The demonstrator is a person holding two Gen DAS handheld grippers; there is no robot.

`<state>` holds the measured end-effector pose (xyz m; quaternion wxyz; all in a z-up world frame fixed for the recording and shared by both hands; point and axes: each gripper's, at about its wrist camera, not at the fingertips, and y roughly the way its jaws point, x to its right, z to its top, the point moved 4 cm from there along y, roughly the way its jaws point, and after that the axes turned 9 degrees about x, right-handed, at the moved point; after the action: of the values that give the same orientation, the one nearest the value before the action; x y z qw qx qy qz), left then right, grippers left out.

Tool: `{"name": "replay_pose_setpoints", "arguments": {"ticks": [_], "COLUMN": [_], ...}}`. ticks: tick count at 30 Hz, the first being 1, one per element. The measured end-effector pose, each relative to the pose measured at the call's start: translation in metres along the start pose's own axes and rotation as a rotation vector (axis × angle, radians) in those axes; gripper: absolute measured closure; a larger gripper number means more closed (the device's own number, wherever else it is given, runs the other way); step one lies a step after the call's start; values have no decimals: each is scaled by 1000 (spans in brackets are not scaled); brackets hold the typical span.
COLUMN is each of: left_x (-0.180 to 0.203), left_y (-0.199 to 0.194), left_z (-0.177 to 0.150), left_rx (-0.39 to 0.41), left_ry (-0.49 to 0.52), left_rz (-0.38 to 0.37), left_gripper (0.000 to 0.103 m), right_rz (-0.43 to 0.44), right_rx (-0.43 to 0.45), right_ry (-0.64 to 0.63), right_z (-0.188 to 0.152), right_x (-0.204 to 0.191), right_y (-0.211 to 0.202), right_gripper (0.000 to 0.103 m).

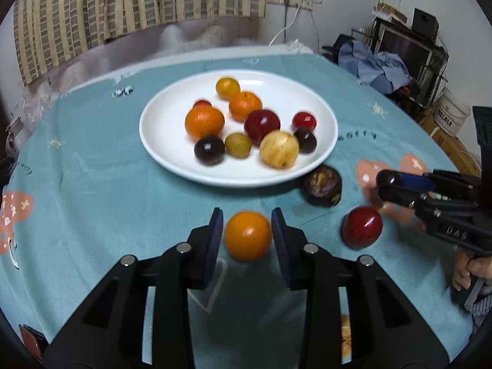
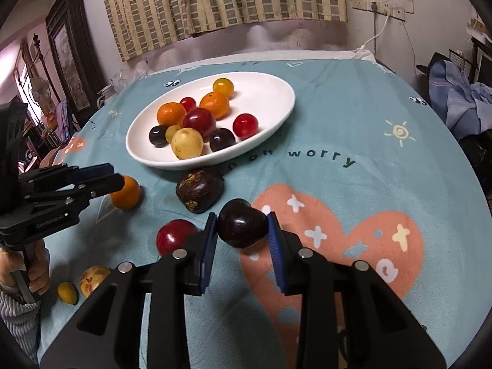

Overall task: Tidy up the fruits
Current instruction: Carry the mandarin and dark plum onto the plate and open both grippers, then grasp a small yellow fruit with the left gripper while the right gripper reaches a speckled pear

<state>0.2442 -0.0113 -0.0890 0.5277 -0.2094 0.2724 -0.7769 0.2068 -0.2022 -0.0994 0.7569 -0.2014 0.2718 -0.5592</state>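
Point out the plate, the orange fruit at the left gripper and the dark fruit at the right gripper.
plate (image 1: 160, 141), left wrist view, bare rim
orange fruit (image 1: 247, 235), left wrist view, middle
dark fruit (image 2: 242, 224), right wrist view, middle

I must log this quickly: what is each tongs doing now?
Left tongs: closed on the orange fruit.
Right tongs: closed on the dark plum.

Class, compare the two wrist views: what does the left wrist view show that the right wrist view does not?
Only the left: the orange fruit seen head-on between the left gripper jaws.
Only the right: a dark plum gripped by the right gripper, plus two small yellowish fruits near the table edge.
Both: the white plate of fruit, the brown fruit and the red fruit.
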Motion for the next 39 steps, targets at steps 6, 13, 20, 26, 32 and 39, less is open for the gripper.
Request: {"name": "replay_pose_setpoints", "arguments": {"ticks": [6,13,20,26,32,39], "left_x": [-3,-12,-15,-28,-47,-60], "left_y": [13,19,-11,14,35,23], "left_z": [-11,-12,27,75,76,65], "left_rx": [-56,-58,73,106,107,106], "left_ry": [5,-45,-83,-110,-155,-195], "left_rz": [39,24,38,117,139,142], "left_gripper": [55,65,65,65,34,17], "right_rz": [10,12,76,49,49,119], "right_rx": [-8,-3,33,70,44,151], "right_ry": [-4,5,72,28,210,235], "right_z": [-2,-2,28,91,110,122], "right_x": [-3,-4,-4,-25,-1,4], "right_y": [1,-1,-7,28,88,36], "right_gripper": [71,71,71,70,20,18]}}
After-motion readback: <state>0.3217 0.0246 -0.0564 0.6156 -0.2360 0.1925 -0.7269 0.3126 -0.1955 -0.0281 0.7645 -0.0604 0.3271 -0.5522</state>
